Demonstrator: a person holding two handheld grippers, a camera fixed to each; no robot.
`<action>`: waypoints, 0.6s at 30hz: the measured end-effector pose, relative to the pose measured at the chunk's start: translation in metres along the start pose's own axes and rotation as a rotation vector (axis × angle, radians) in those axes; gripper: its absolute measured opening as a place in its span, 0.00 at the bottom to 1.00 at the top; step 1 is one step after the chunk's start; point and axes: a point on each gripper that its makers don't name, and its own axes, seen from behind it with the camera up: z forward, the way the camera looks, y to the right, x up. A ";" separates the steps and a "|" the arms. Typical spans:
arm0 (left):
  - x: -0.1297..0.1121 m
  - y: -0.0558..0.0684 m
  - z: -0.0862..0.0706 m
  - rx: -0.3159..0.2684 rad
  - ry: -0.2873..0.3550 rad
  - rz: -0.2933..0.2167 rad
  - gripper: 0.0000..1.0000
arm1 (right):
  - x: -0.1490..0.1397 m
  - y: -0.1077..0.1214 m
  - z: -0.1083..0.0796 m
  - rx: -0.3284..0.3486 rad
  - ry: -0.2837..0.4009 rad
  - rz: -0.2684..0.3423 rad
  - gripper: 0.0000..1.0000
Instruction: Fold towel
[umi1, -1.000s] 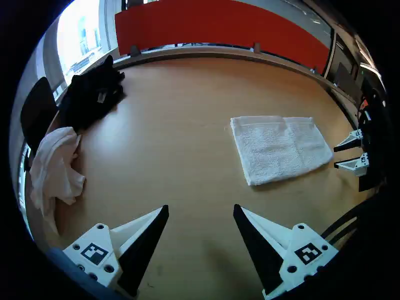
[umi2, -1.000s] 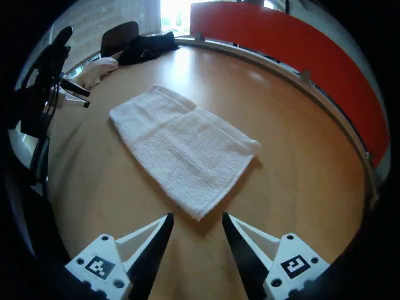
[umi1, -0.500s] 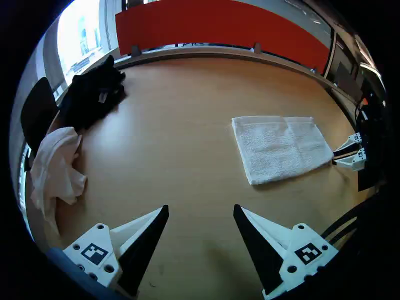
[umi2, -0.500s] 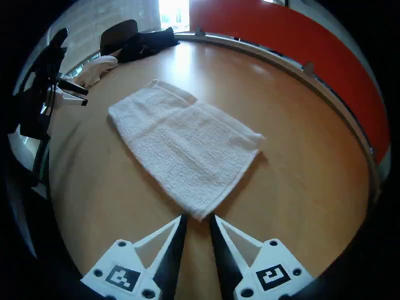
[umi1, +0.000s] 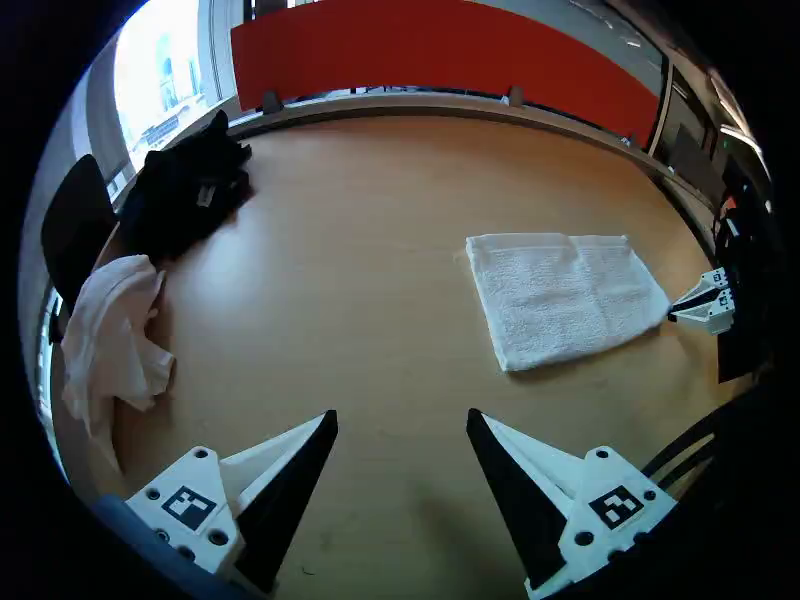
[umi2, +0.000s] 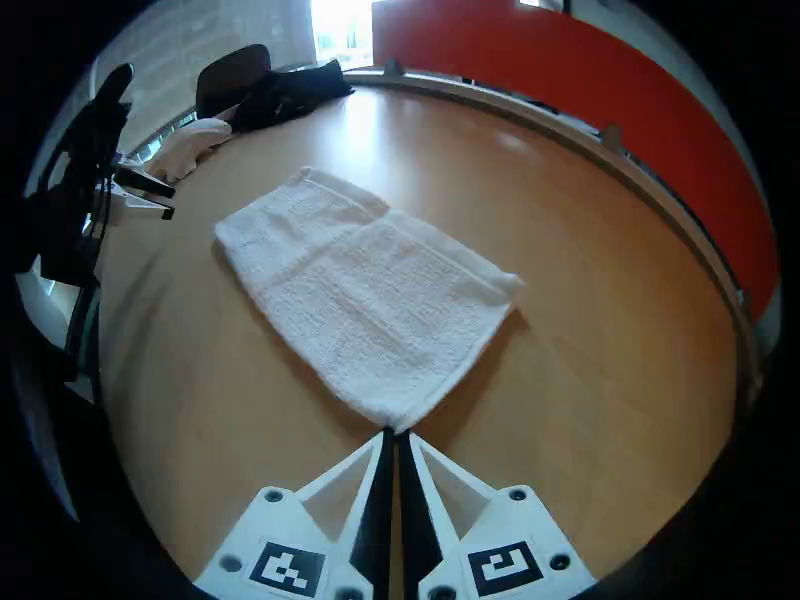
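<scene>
Currently our right gripper (umi2: 394, 437) has its jaws drawn together to a thin slit. The near corner of the towel (umi2: 365, 290) lies right at their tips, and we cannot tell whether that corner is pinched between them. Ahead of these jaws the towel spreads flat on the table (umi2: 600, 330), folded, with a step across it where one layer ends. Farther ahead and to the left we see our left gripper (umi2: 172, 200), well apart from the towel.

In the left gripper view, the left jaws stand wide apart with nothing between them, above bare table. From these jaws the towel lies ahead and to the right, and the right gripper's closed tips touch its far right corner. Ahead and far to the left of the left jaws, a black garment (umi1: 185, 195) is heaped near the table's edge. A crumpled white cloth (umi1: 110, 340) lies nearer on the same side. A red panel (umi1: 440, 50) stands along the table's far edge.
</scene>
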 end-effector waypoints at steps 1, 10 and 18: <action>0.001 0.000 0.000 0.000 0.001 0.000 0.96 | 0.003 0.000 -0.002 -0.001 0.006 0.004 0.05; 0.008 -0.003 0.000 0.003 0.011 0.005 0.96 | 0.042 0.003 -0.026 -0.019 0.094 -0.003 0.05; 0.016 -0.003 -0.001 0.002 0.023 0.009 0.96 | 0.085 0.006 -0.058 -0.044 0.175 -0.052 0.05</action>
